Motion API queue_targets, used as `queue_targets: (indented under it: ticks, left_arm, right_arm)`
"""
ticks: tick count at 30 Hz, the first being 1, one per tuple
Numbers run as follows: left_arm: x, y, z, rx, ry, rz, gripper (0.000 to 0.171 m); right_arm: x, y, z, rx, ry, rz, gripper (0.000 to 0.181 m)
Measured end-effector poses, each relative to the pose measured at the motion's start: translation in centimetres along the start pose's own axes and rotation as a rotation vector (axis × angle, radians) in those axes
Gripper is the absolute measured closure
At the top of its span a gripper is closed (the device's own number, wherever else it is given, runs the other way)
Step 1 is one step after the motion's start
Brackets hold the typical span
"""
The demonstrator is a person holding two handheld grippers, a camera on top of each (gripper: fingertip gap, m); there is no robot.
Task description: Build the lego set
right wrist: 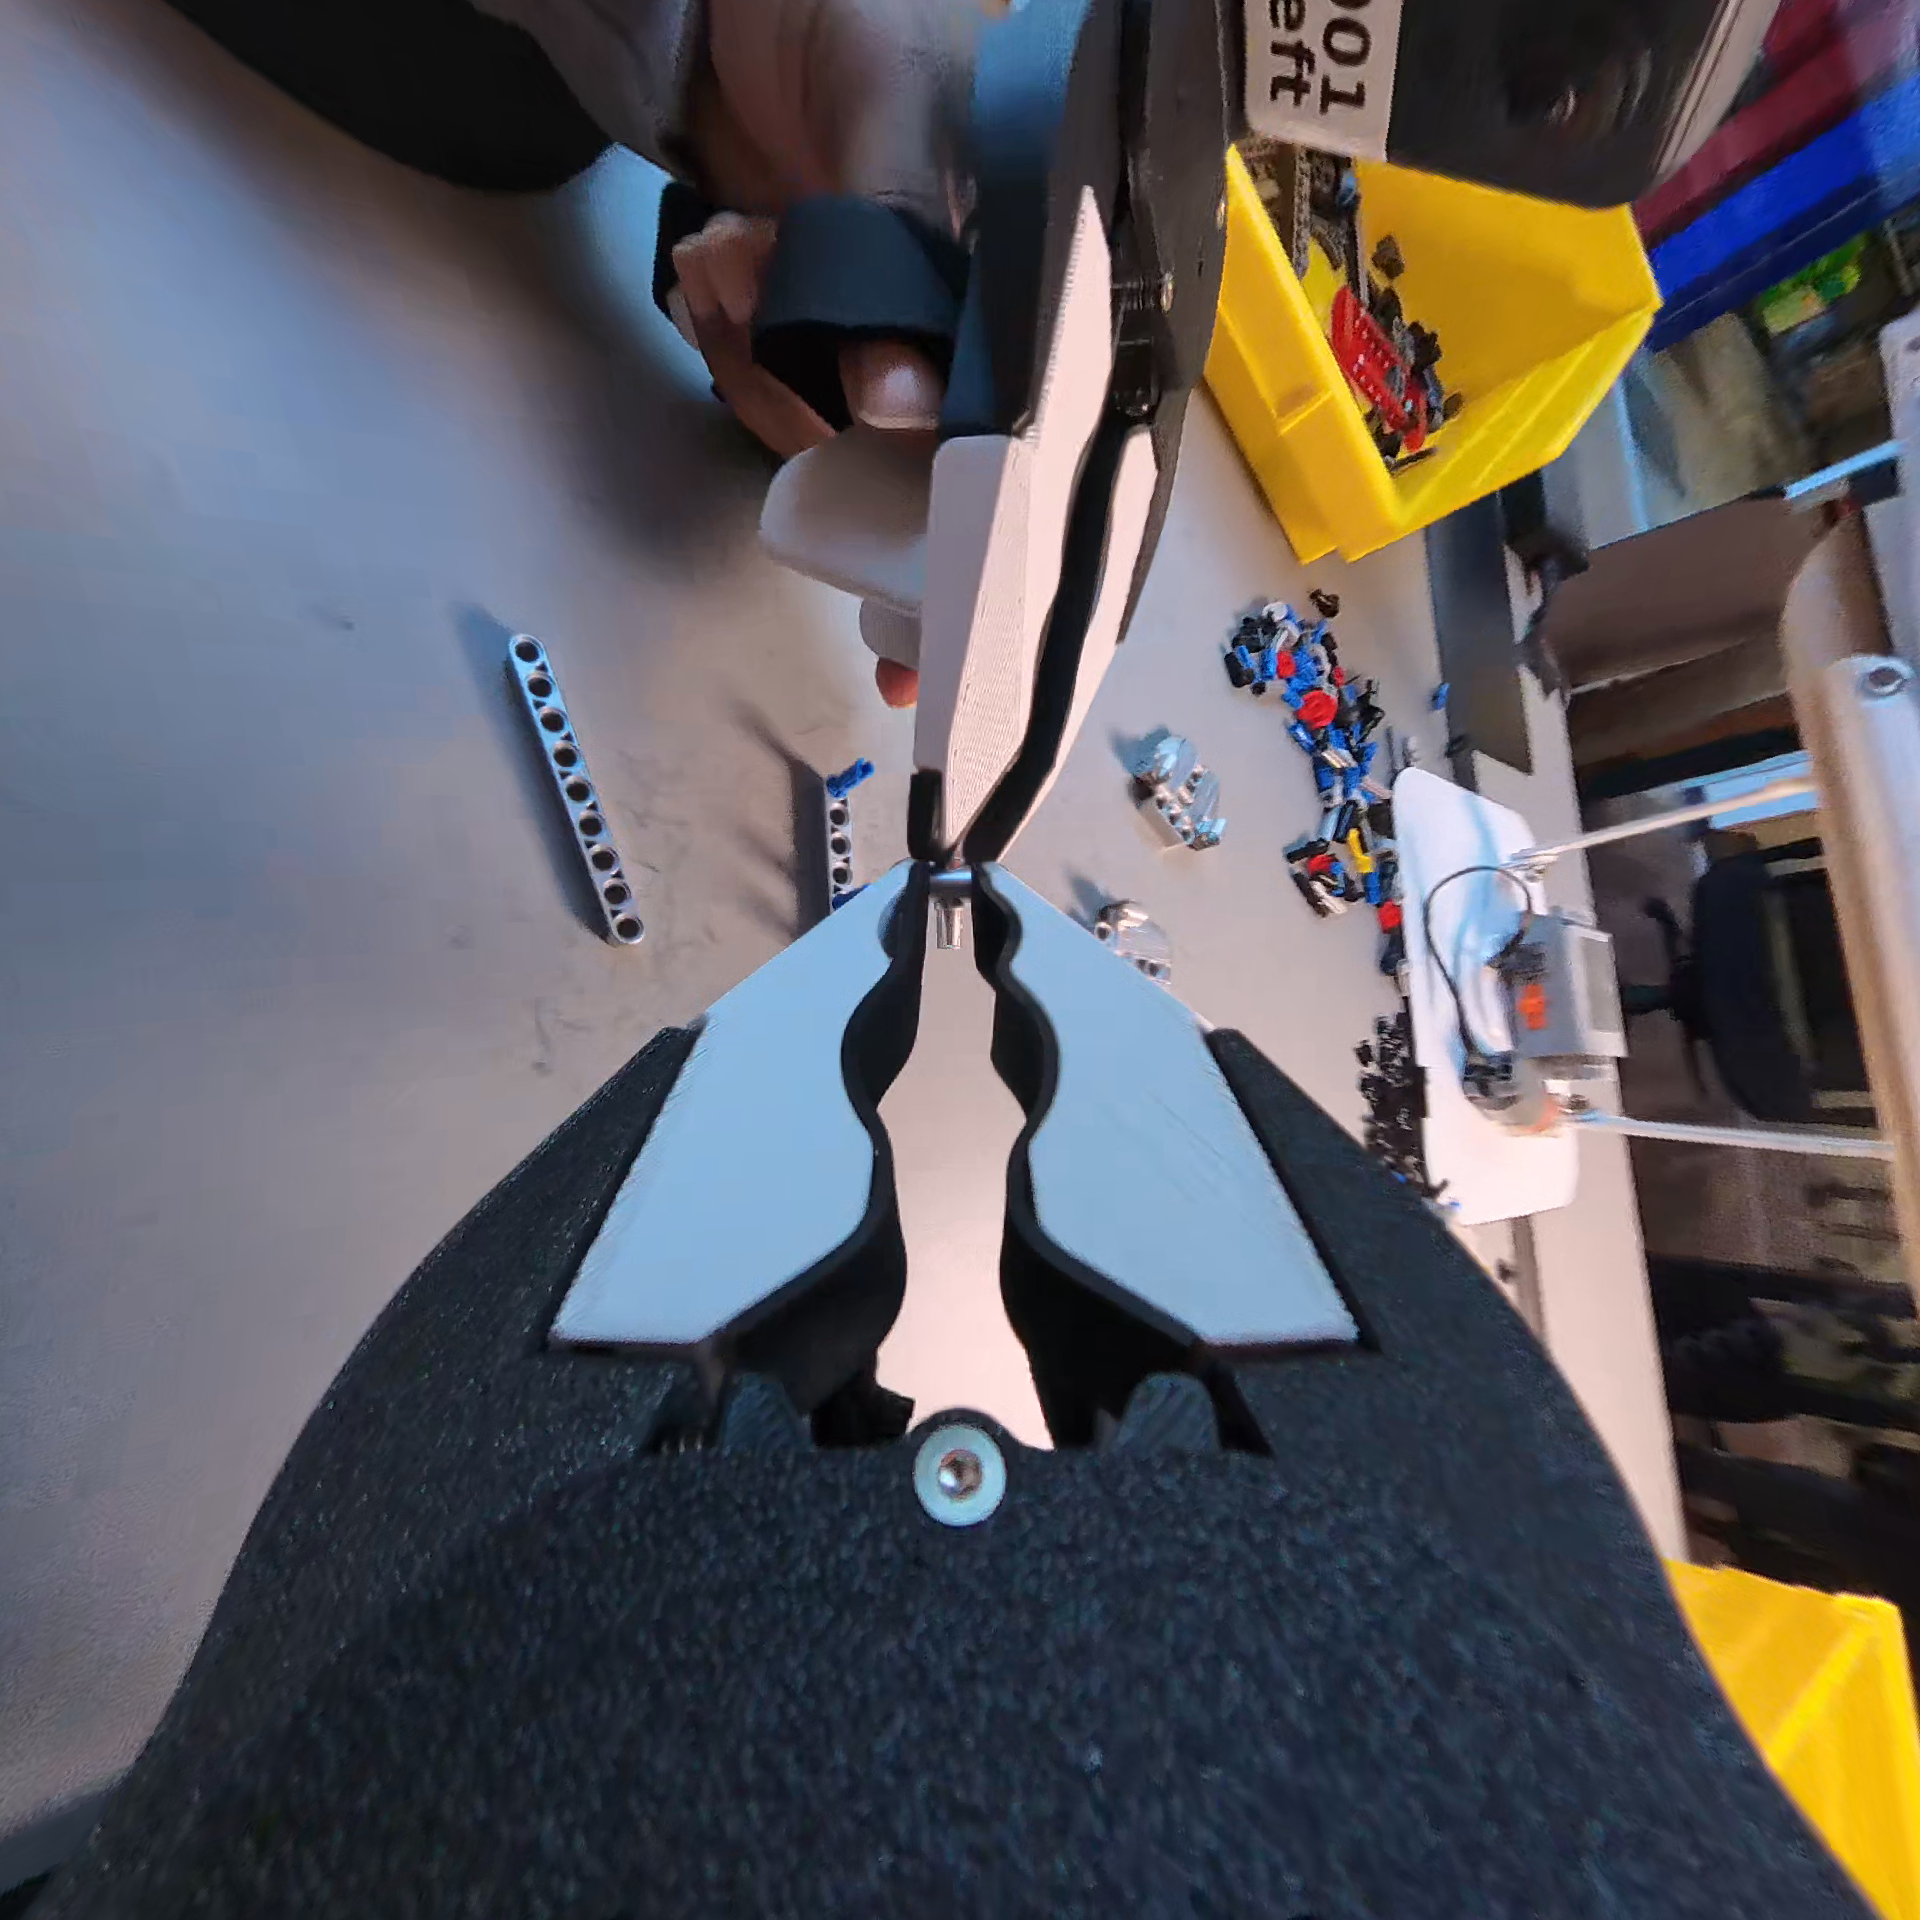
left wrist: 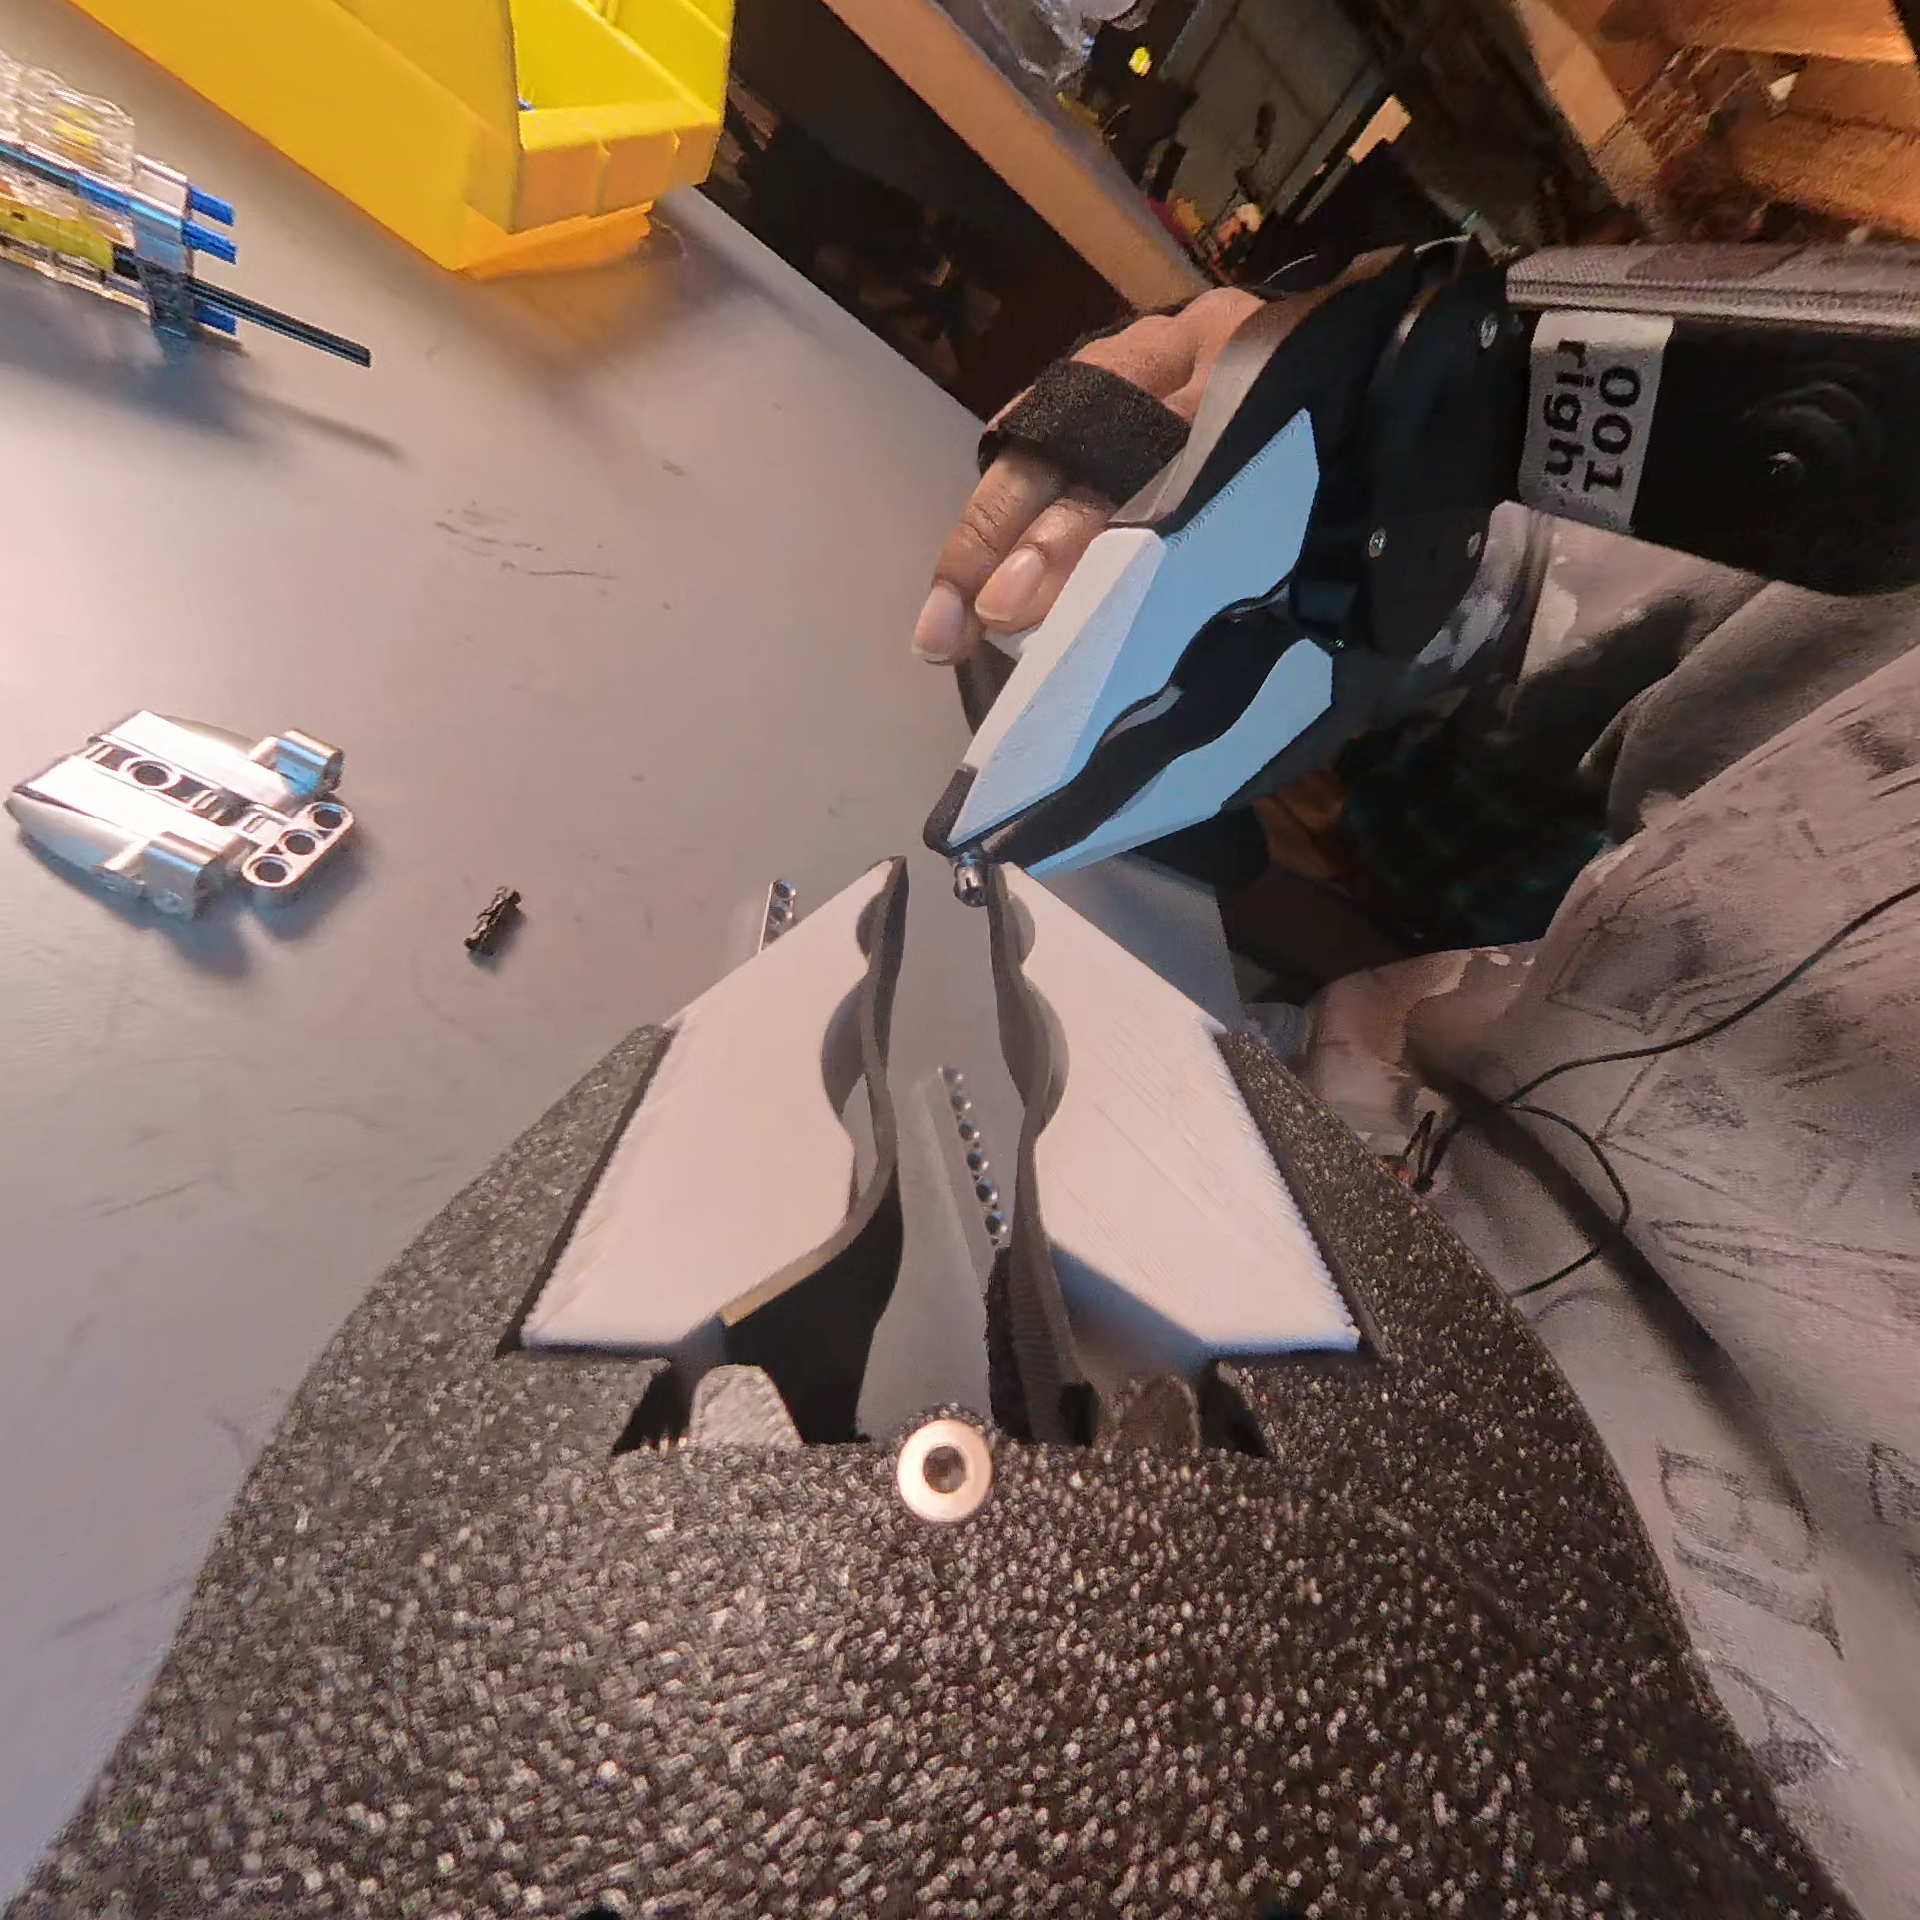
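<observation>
Left gripper (left wrist: 945, 883): shown lower centre, white fingers with black pads, tips slightly parted. A grey holed beam (left wrist: 971, 1153) is seen between the fingers, on the table below, it seems.

Right gripper (left wrist: 961, 836): entered from the upper right, held by a hand (left wrist: 1049, 509) with a black strap; a small grey pin (left wrist: 968, 878) is pinched at its tips, just beside the left gripper's right fingertip.

Grey table (left wrist: 520, 623): a silver block assembly (left wrist: 187, 810) at the left edge; a small black connector (left wrist: 494, 920) near it.

Yellow bin (left wrist: 468, 114): upper left.

Blurred stacked parts (left wrist: 104, 218): far upper left.
</observation>
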State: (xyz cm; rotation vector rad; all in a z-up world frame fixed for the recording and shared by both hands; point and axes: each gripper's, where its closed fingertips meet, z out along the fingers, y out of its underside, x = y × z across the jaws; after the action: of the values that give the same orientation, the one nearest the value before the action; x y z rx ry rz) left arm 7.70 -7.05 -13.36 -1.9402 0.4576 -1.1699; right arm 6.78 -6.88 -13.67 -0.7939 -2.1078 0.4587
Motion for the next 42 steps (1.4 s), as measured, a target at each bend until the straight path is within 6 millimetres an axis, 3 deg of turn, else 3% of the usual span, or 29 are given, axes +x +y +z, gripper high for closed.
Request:
queue_targets:
  ticks: [2, 14, 29, 34, 37, 42]
  left_arm:
    - [0.6, -0.3, -0.1, 0.018, 0.038, -0.015, 0.169]
    - [6.1, -2.6, -1.9, 0.152, 0.432, -0.107, 0.171]
    - [7.6, -3.9, -3.2, 0.232, 0.588, -0.180, 0.170]
    - [7.1, -5.4, -4.6, 0.340, 0.591, -0.194, 0.165]
    - [5.2, -6.1, -5.5, 0.377, 0.448, -0.138, 0.149]
    - [2.9, -4.8, -4.8, 0.274, 0.194, 0.018, 0.148]
  right_arm:
    - [0.3, -0.3, -0.3, -0.010, 0.036, -0.039, 0.175]
    - [0.6, -5.0, -4.5, 0.319, -0.056, 0.153, 0.174]
    - [1.5, -7.0, -5.4, 0.349, -0.047, 0.144, 0.174]
    - [2.3, -7.6, -5.8, 0.378, -0.047, 0.176, 0.175]
    - [2.8, -7.3, -6.0, 0.388, -0.056, 0.215, 0.175]
    - [2.5, -6.5, -5.7, 0.361, -0.063, 0.213, 0.175]
